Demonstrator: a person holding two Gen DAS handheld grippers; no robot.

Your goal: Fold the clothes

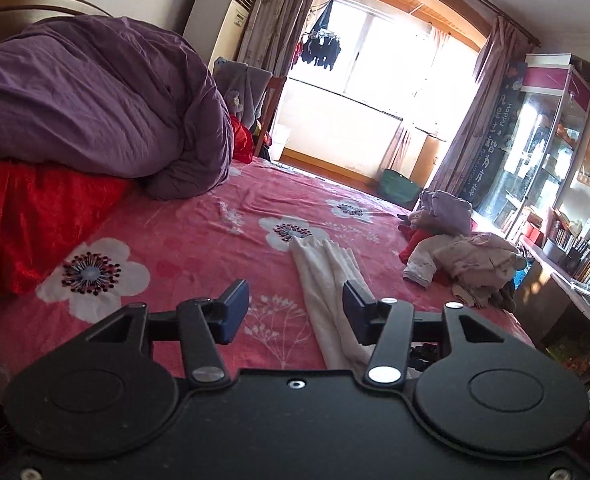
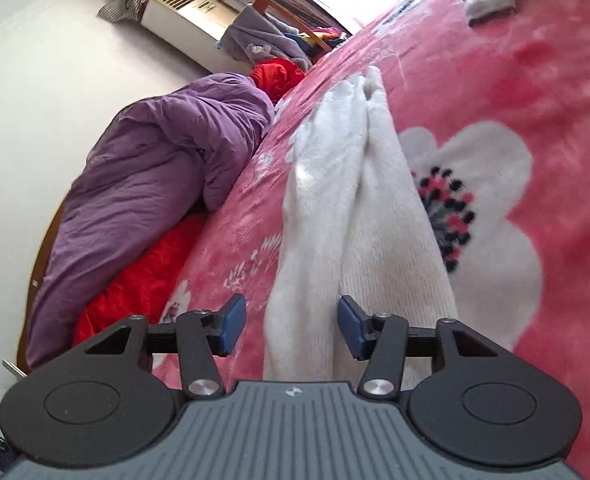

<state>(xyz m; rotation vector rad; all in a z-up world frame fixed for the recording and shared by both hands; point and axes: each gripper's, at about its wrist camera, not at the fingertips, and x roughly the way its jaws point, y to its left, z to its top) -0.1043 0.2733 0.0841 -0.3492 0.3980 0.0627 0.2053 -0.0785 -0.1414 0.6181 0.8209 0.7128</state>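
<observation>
A long white fleecy garment (image 1: 327, 280) lies stretched out on a bed covered by a pink blanket (image 1: 199, 232) printed with large white flowers. In the left wrist view the left tool (image 1: 296, 312) hovers over the blanket with its two blue-padded fingers spread wide, holding nothing; the garment runs from under its right finger away toward the middle of the bed. In the right wrist view the right tool (image 2: 291, 326) is also spread wide and empty, with the near end of the white garment (image 2: 335, 200) lying between its fingers, folded lengthwise into two side-by-side strips. A bunched purple duvet (image 1: 95, 104) sits at the head of the bed on a red cover (image 1: 35, 216). A pile of pale clothes (image 1: 471, 260) rests at the bed's far right edge.
</observation>
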